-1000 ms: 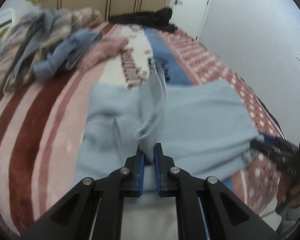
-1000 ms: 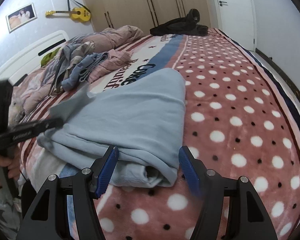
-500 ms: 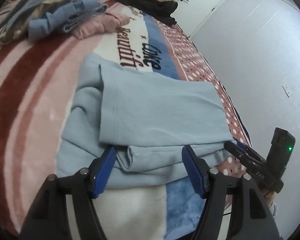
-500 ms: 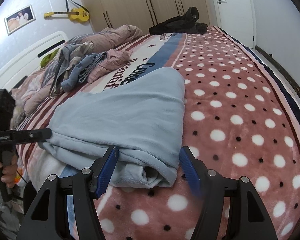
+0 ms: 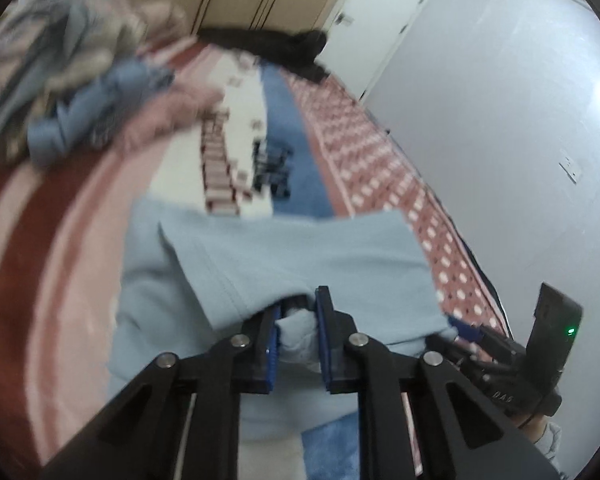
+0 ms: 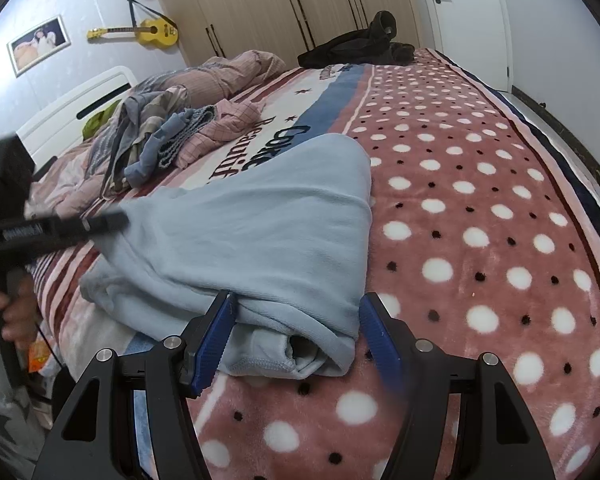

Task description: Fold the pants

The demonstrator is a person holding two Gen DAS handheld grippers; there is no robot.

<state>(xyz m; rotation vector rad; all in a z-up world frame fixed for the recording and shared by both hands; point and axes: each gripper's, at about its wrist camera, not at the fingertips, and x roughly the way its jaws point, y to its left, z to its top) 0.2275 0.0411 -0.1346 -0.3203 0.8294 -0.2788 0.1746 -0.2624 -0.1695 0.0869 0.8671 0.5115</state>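
Observation:
Light blue pants (image 6: 260,232) lie folded in layers on the bed's patterned blanket, also seen in the left wrist view (image 5: 300,256). My left gripper (image 5: 298,322) is shut on a bunched fold at the near edge of the pants and lifts the top layer a little; it shows as a dark bar at the left of the right wrist view (image 6: 120,220). My right gripper (image 6: 296,336) is open, its jaws astride the near folded end of the pants, and appears at the right of the left wrist view (image 5: 460,330).
A heap of loose clothes (image 6: 168,140) lies on the bed's far left. A black garment (image 6: 360,46) lies at the far end by the wardrobe. The polka-dot blanket (image 6: 480,220) stretches right of the pants. The bed edge and floor run along the right.
My left gripper went from open astride the pants' edge to shut on a fold of it, raising that side. My right gripper stayed open in place.

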